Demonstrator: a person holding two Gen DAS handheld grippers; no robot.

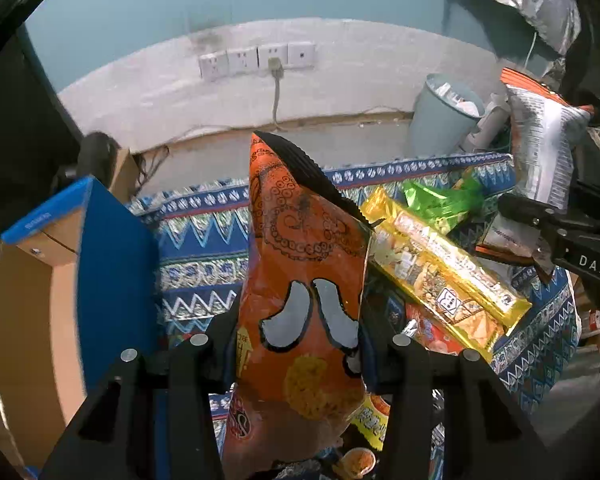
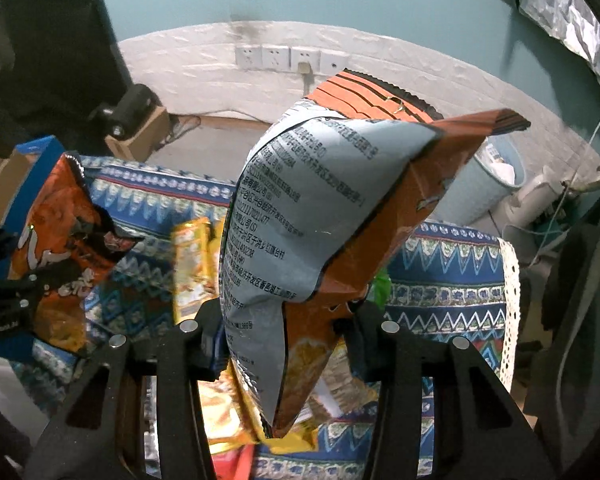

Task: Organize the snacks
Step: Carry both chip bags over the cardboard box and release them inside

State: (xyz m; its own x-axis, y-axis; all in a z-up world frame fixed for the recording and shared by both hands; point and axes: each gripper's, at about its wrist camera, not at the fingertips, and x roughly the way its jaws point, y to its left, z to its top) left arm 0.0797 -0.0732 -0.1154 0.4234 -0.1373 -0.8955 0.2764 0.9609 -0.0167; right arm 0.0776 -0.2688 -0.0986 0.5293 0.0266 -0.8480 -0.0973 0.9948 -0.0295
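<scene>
Each claw grips its own orange bag upright between its fingers — left claw (image 1: pixel 298 344) clamping the mustache bag (image 1: pixel 304 280), right claw (image 2: pixel 286 328) the grey-backed bag (image 2: pixel 320 208).

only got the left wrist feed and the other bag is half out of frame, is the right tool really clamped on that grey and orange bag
Observer: Yes. The right tool is shut on the grey-backed orange bag, pinching it near the lower end, and most of the bag sticks up above the fingers.
Operator: whats right under it
Observer: Yellow packets lie just below it on the patterned cloth.
Operator: where does the cloth end on that side
Observer: A white lace edge runs down its right side, to the right of the held bag.
</scene>
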